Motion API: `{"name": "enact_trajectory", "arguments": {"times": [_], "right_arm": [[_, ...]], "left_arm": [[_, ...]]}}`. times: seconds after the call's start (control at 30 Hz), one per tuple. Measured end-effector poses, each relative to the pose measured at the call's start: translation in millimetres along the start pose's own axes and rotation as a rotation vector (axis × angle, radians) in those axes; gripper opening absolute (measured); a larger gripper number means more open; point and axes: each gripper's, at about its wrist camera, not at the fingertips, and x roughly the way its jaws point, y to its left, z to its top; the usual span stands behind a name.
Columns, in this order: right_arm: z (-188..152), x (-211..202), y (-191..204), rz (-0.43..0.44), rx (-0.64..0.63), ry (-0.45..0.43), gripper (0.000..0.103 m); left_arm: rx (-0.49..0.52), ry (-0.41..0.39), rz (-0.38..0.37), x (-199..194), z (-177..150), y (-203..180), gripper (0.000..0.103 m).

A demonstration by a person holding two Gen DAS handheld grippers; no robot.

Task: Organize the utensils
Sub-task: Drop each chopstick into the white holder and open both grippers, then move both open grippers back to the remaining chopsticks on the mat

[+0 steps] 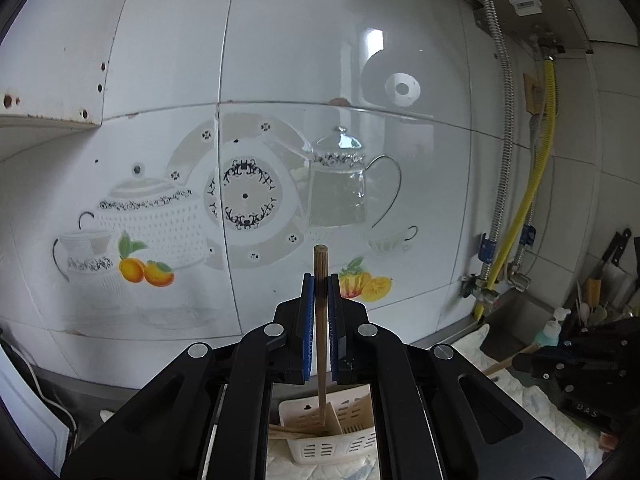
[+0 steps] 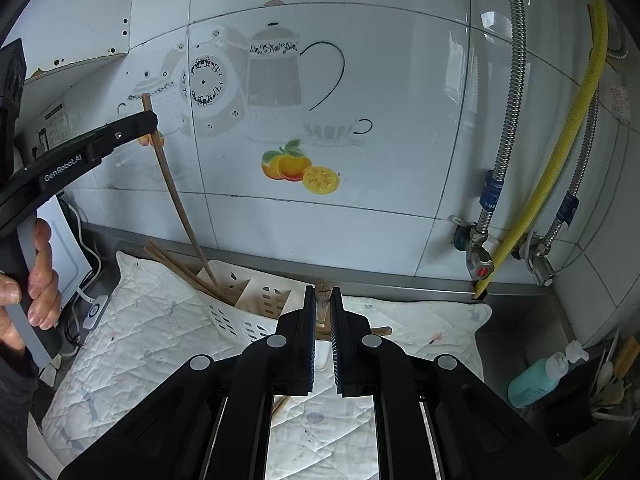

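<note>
Left tool point(image 1: 320, 280) clamping chopstick point(image 1: 320, 320) into caddy point(image 1: 320, 448), right tool point(image 2: 323, 300) perhaps gripping another.

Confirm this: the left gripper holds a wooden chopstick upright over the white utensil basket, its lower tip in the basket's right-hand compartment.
Not quite. The left gripper does hold the wooden chopstick upright over the white utensil basket, but the right wrist view shows its lower tip in the left-hand compartment, where other chopsticks already lean, not the right-hand one.
</note>
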Motion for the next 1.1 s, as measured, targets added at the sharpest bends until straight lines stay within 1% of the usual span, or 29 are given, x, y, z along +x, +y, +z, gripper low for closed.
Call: {"name": "enact_trajectory", "arguments": {"times": [0.2,0.3,0.37,0.4,0.43,0.53,0.7,0.8,0.87,0.93,0.97,1.03,1.1], "right_arm": [[-5.2,13.0,0.8,0.009,-0.001,0.022,0.007],[-8.3,13.8,1.5,0.005,-0.002,0.019,0.007],[-8.9,12.4,0.9,0.011,0.008,0.015,0.007],[-8.9,10.4,1.3,0.01,0.009,0.01,0.007],[-9.0,7.5,1.9,0.014,0.011,0.003,0.008],[-10.2,-3.6,5.0,0.015,0.013,-0.018,0.009],[-19.5,-24.5,11.3,0.017,0.017,-0.049,0.016],[-30.1,-36.6,18.1,0.026,0.014,-0.061,0.017],[-38.6,-44.1,24.0,0.017,0.004,-0.072,0.022],[-48.6,-50.9,29.7,0.012,-0.003,-0.08,0.025],[-53.8,-54.1,32.3,0.013,-0.005,-0.084,0.025],[-65.3,-59.3,36.5,0.023,0.001,-0.088,0.026],[-76.7,-63.0,40.6,0.029,0.004,-0.088,0.026]], "left_arm": [[-0.026,0.072,0.01,25.9,-24.7,7.9,0.005],[-0.032,0.098,-0.002,26.9,-33.1,11.3,0.005],[-0.034,0.1,-0.011,22.3,-36.2,11.8,0.005],[-0.032,0.098,-0.011,18.6,-37.2,11.5,0.005],[-0.025,0.094,-0.006,14.4,-38.0,10.5,0.008],[-0.008,0.089,-0.02,0.1,-41.5,6.5,0.008],[0.002,0.085,-0.033,-27.5,-50.7,3.3,0.009],[0.008,0.087,-0.036,-46.0,-60.6,2.3,0.012],[0.024,0.088,-0.023,-57.2,-67.8,-0.2,0.013],[0.028,0.088,-0.026,-69.8,-75.0,-1.4,0.013],[0.027,0.087,-0.027,-76.3,-78.6,-1.0,0.013],[0.027,0.088,-0.027,-87.6,-86.6,-1.6,0.018],[0.031,0.089,-0.018,-98.4,-95.4,-2.6,0.019]]}}
